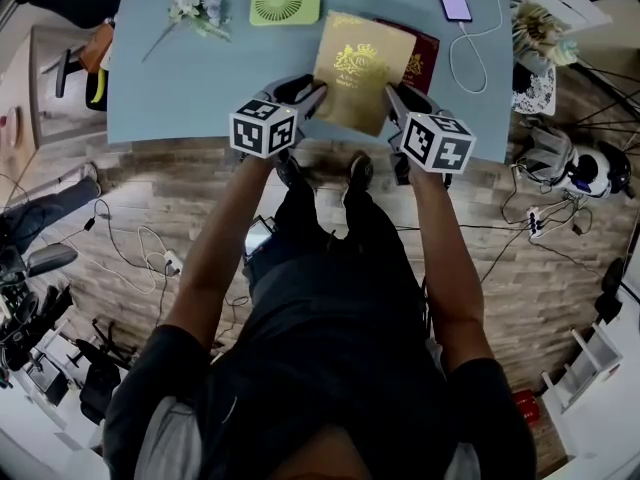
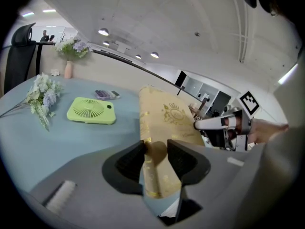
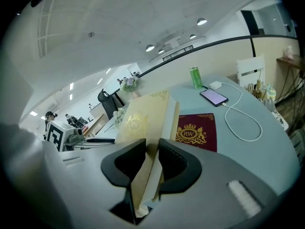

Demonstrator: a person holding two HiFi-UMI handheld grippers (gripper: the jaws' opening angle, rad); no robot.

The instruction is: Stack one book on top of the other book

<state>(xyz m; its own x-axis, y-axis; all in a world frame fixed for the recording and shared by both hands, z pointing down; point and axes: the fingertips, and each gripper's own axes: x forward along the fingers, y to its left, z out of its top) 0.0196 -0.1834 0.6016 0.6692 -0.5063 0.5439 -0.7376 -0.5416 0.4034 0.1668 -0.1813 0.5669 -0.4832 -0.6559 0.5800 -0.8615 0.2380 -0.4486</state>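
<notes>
Head view: the gold book is held between the left gripper and the right gripper, one on each side edge. It sits just left of the red book, which lies flat on the desk and is partly covered by it. Lowered from here, I judge it would land half on the desk and sit askew.

Left gripper view: the fingers are clenched on the gold book's spine edge near one corner. With so shallow a hold, the book could pivot or slide out if the two hands drift apart.

Right gripper view: the fingers are grasping the open page side, cover and pages together. If that squeeze slackens, the pages may splay and the book sag open. The red book lies just beyond, with a phone and its cable near. An overshoot to that side could snag the cable.
</notes>
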